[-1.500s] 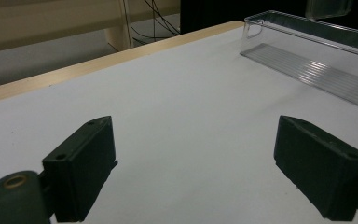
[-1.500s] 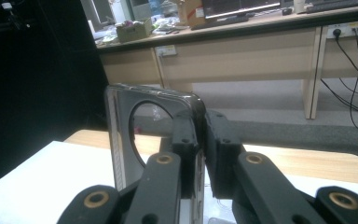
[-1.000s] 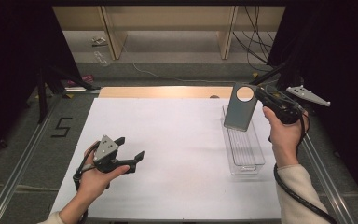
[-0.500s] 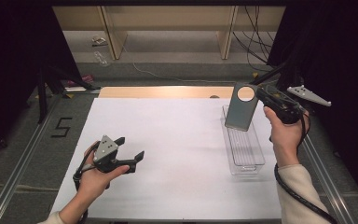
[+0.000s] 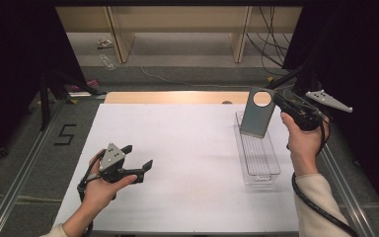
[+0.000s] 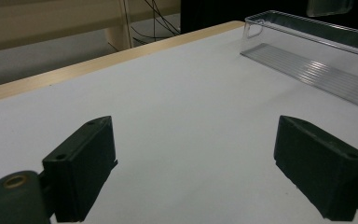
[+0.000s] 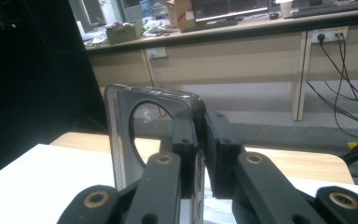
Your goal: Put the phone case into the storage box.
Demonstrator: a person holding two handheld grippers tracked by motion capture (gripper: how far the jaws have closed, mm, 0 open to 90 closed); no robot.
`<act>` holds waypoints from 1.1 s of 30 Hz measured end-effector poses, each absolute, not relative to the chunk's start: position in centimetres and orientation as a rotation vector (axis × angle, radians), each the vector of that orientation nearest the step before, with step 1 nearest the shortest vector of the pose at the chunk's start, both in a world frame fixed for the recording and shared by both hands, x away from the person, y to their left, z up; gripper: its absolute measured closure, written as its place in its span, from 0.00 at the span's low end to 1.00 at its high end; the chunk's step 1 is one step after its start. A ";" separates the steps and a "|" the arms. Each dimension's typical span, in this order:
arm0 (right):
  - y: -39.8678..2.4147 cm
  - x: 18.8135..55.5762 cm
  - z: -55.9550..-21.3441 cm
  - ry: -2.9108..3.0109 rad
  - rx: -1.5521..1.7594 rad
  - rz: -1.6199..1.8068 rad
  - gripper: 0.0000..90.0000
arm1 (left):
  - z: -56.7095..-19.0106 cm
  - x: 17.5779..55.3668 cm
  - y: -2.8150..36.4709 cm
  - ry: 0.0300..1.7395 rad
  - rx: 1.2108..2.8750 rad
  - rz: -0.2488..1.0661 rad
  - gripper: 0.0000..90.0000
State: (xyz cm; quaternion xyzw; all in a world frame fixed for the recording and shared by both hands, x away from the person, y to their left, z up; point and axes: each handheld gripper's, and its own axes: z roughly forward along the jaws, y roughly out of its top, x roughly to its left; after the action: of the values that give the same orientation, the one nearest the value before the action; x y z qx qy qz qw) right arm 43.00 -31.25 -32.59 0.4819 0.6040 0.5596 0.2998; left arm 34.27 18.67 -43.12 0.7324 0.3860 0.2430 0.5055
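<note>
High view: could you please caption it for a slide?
Right gripper holds a grey plate upright over the clear tray; left gripper hangs open.

Grey panel (image 5: 256,116), clear tray (image 5: 259,158), white tabletop (image 5: 187,148), black jaws

One grey plate with hole (image 5: 256,113); one clear tray (image 5: 261,165); two hand-held grippers: left hand-held gripper (image 5: 137,159), right hand-held gripper (image 5: 277,99).

The flat panel (image 5: 258,112) with a round hole at far right looks like smooth grey plastic with a glossy edge. The tray (image 5: 259,158) below it is clear, ribbed plastic. The table's cover (image 5: 177,148) is matt white; its far edge (image 5: 168,97) looks like pale wood. Both grippers' jaws are matt black.
</note>
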 end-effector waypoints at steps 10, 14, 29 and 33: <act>-31.5 43.1 -32.6 1.598 1.280 1.478 0.93 | -43.1 34.3 18.7 0.929 1.769 0.585 0.13; -31.6 43.1 -32.5 1.597 1.279 1.476 0.93 | -43.2 34.3 18.6 0.929 1.769 0.585 0.13; -31.8 43.3 -32.5 1.595 1.280 1.467 0.93 | -43.2 34.3 18.6 0.930 1.768 0.584 0.13; -31.8 43.4 -32.6 1.594 1.276 1.465 0.93 | -43.2 34.3 18.6 0.930 1.767 0.583 0.13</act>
State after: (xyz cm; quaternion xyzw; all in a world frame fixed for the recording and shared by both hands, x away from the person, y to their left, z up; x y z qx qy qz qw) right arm 43.44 -31.83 -32.56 0.4830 0.6032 0.5543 0.3091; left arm 34.28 18.61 -43.17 0.7327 0.3857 0.2418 0.5059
